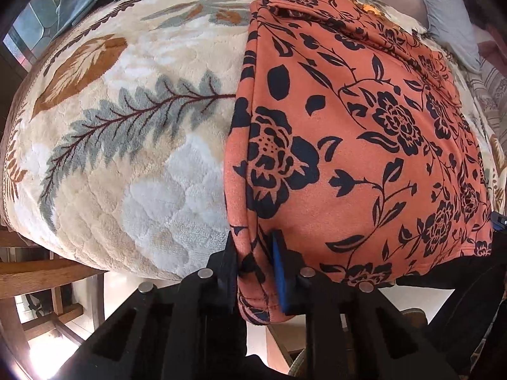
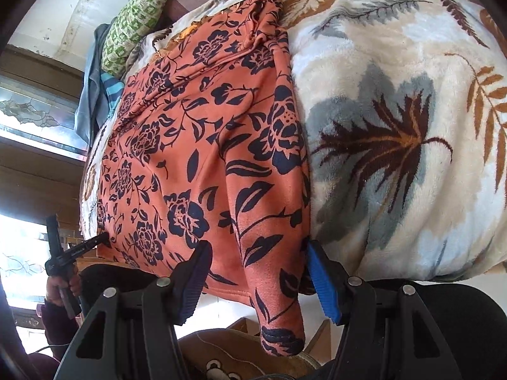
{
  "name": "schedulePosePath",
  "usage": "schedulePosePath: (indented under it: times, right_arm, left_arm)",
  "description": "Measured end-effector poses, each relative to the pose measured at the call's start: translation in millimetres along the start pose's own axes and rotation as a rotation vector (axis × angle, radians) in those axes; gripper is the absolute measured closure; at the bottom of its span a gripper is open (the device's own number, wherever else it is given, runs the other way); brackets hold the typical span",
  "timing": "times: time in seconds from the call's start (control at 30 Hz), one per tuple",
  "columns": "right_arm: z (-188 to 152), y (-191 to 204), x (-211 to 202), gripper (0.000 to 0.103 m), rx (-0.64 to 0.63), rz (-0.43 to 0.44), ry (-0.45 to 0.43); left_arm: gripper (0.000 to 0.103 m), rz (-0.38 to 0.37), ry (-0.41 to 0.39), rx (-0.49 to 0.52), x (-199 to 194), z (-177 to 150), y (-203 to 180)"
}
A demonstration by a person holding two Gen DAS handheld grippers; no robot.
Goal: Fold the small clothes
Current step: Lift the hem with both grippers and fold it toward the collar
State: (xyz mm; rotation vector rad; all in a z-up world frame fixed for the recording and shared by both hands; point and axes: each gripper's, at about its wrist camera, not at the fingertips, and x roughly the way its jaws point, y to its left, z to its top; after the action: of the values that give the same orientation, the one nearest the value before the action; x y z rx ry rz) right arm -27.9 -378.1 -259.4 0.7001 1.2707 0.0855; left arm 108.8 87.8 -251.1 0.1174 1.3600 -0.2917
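Left hand-held gripper [image 1: 255, 272] points steeply down, pinching orange garment [image 1: 348, 145] hem

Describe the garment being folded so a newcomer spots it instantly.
Start at the cream plush blanket with grey and brown leaf patterns. On it lies the orange garment, its near hem hanging over the edge. Black flowers and vines on orange set it apart from the blue-grey clothes and green-patterned pillow behind.

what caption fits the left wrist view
Left hand-held gripper pinching the orange floral garment's corner on a leaf-patterned blanket.
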Motion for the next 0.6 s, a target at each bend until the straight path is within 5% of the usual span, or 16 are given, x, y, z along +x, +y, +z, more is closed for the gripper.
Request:
schedulePosePath:
  times: [0.1,0.17,0.2,0.3,0.33,0.37,0.47,0.6]
  right_arm:
    - [-4,5,7,0.036,-0.018,-0.041,0.029]
    - [-9,8,14,0.036,-0.029,-0.066,0.054]
    - [-11,9,17,0.036,-0.036,-0.080,0.059]
    - [-19,16,27,0.050,-0.096,-0.110,0.081]
    - [-22,18,28,0.079,-0.119,-0.123,0.083]
    - [-23,21,27,0.092,-0.139,-0.133,0.080]
    - [-24,29,11,0.097,-0.161,-0.067,0.042]
    - [-9,39,-30,0.097,-0.174,0.103,-0.061]
  left_arm:
    - [0.049,0.005,0.033,0.028,7,-2,-11]
    - [0.046,-0.001,0.015,0.046,8,-6,-24]
    - [0.048,0.005,0.011,0.059,9,-8,-27]
    - [0.081,-0.008,-0.005,0.060,9,-11,-32]
    - [0.093,-0.022,-0.009,0.061,6,-10,-31]
    - [0.093,-0.033,-0.010,0.060,4,-10,-31]
    - [0.095,-0.084,-0.023,0.059,-4,-8,-27]
    - [0.096,-0.266,-0.082,0.028,-31,2,-18]
